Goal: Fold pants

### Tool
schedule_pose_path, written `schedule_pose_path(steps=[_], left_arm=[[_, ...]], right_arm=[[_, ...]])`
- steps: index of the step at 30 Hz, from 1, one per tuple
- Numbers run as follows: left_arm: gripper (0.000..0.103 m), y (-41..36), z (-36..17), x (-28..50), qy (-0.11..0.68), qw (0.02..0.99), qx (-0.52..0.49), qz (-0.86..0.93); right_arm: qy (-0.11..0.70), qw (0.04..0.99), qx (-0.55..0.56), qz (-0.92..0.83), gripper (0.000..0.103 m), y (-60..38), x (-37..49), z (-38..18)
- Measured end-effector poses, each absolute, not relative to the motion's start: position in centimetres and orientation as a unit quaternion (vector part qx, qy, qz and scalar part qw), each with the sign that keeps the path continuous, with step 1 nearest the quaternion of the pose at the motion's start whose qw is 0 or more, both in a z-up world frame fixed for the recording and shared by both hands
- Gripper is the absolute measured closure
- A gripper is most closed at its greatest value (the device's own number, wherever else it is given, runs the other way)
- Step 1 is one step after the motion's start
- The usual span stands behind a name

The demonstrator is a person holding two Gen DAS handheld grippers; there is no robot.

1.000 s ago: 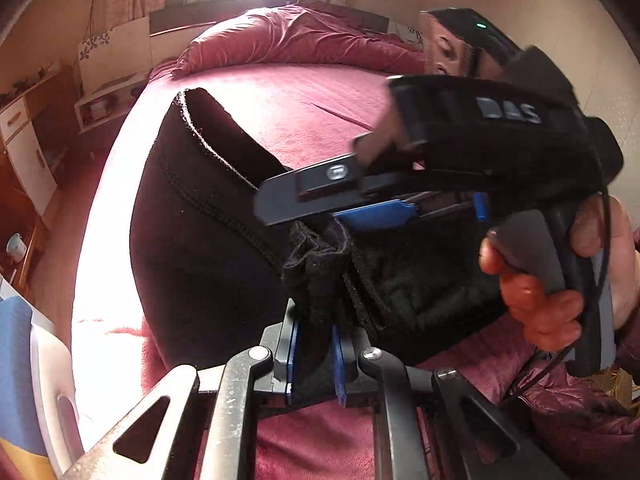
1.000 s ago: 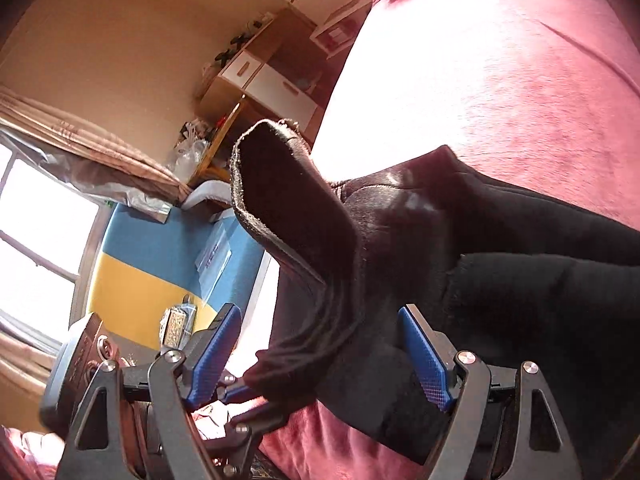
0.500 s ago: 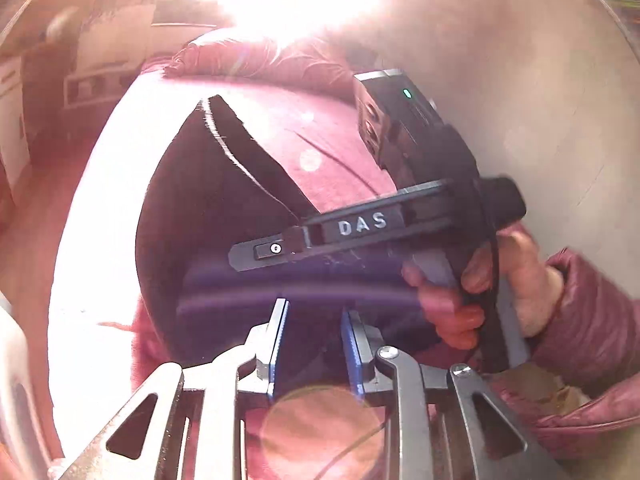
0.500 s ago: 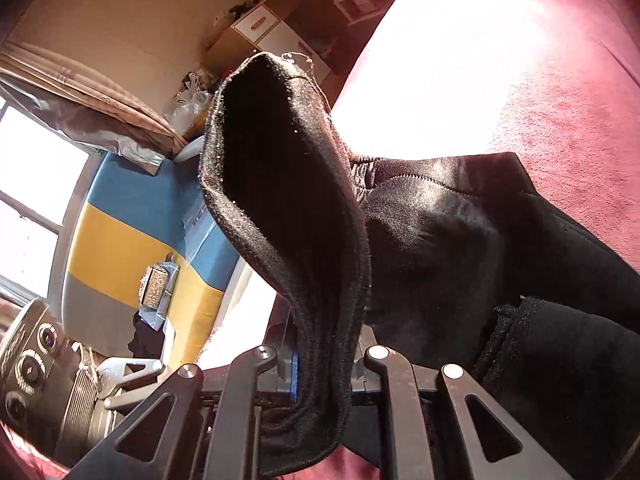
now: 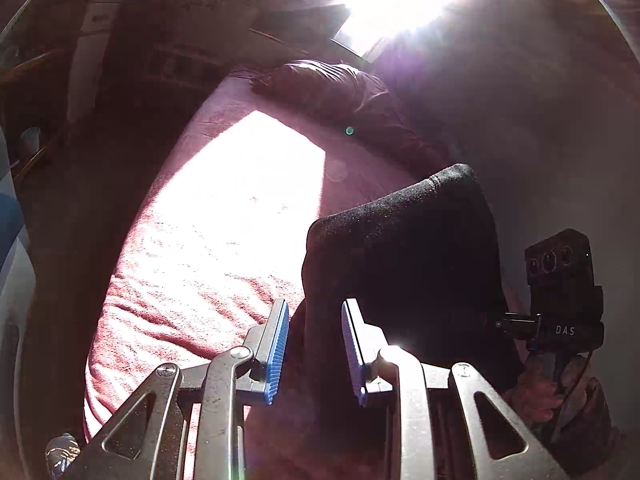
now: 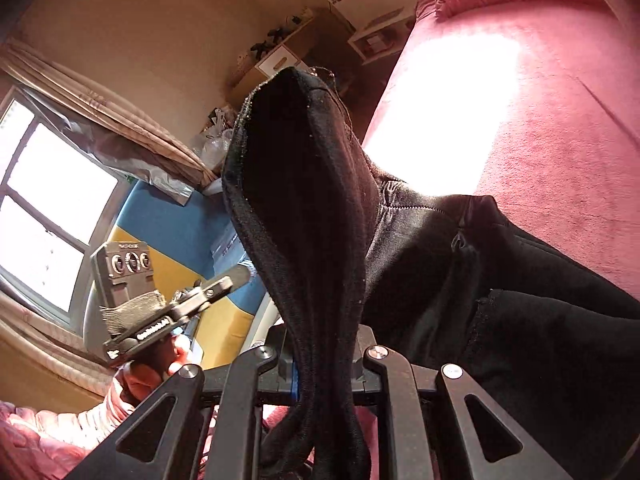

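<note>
Clamping a bunched fold of the black pants (image 6: 312, 216), the right tool (image 6: 326, 368) has just been closing and now pinches the cloth tight, so a cuffed end stands up from its jaws toward 12 o'clock. From there the pants trail toward 3 o'clock onto the red bed (image 6: 560, 128). In the left wrist view, the left tool (image 5: 314, 344) has its blue pads (image 5: 278, 344) apart; its jaws have just been opening, and dark cloth lies between them without being squeezed. A sunlit patch covers the bed at 10 o'clock. A pillow (image 5: 320, 84) lies at 12 o'clock.
</note>
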State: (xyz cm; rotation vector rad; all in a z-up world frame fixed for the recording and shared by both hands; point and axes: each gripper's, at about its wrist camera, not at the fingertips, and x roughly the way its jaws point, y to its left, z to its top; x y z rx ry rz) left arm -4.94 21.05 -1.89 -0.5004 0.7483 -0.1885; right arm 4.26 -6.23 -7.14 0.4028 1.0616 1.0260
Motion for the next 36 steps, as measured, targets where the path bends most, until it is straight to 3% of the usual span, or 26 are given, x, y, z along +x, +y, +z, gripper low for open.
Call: schedule_pose_path(steps=[12,23,27,36], left_arm=[[0.075,10.0,-4.0,0.9,0.416,0.876,-0.153,-0.188],[0.075,0.8,-9.6,1.3,0.497,0.836,-0.052,-0.226],[0.075,-1.1,-11.2,1.1,0.508,0.830,-0.034,-0.227],[0.075,-1.1,-13.0,2.2,0.511,0.827,-0.055,-0.229]], right_arm=[[0.468,0.756,0.268,0.371,0.089,-19.6,2.8,-9.0],[0.529,0.740,0.318,0.267,0.088,-27.5,3.4,-18.3],[0.538,0.733,0.342,0.238,0.081,-28.9,3.2,-20.7],[0.483,0.768,0.372,0.199,0.080,-33.6,-2.6,-16.1]])
